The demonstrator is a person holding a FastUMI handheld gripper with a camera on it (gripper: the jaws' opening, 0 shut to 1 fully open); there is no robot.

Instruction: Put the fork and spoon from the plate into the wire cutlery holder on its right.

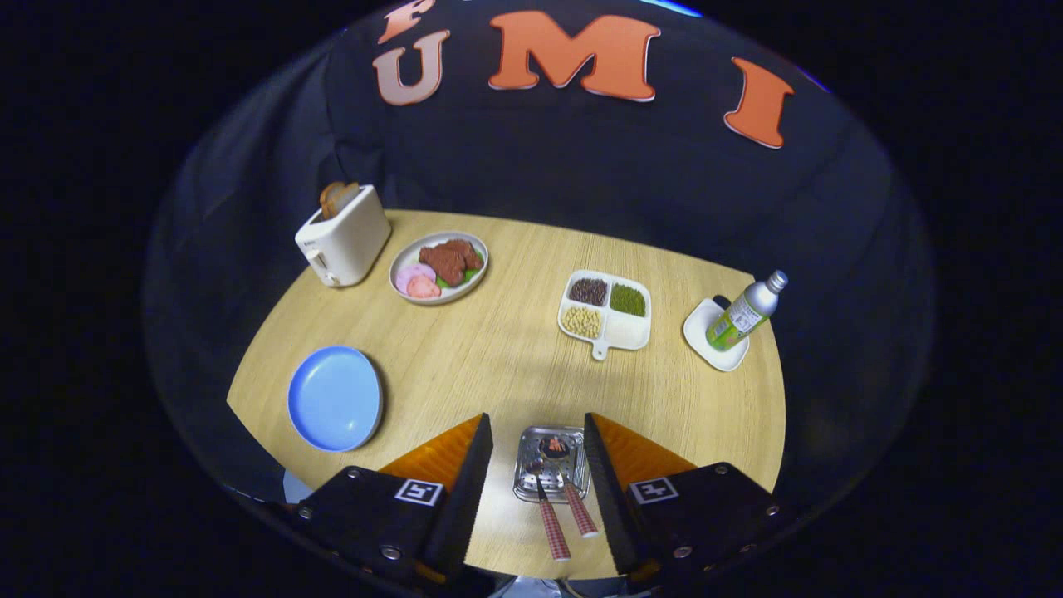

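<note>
My gripper (pixel 538 420) hangs open above the table's near edge, looking down. Between its fingers stands the square wire cutlery holder (pixel 531 486), seen from above. Two utensils with red-checked handles (pixel 552 528) (pixel 580 509) rest in it, heads down in the basket and handles leaning toward me. I cannot tell which is the fork and which the spoon. Neither finger touches them or the holder. The round blue plate (pixel 335 398) lies to the left of the fingers, its surface showing plain blue.
Beyond the fingers are a white divided dish of beans (pixel 606 313), a plate of meat and ham (pixel 438 267) and a cream toaster with bread (pixel 342 236). A green-labelled bottle (pixel 746 311) leans on a small white dish (pixel 706 342) at the far right.
</note>
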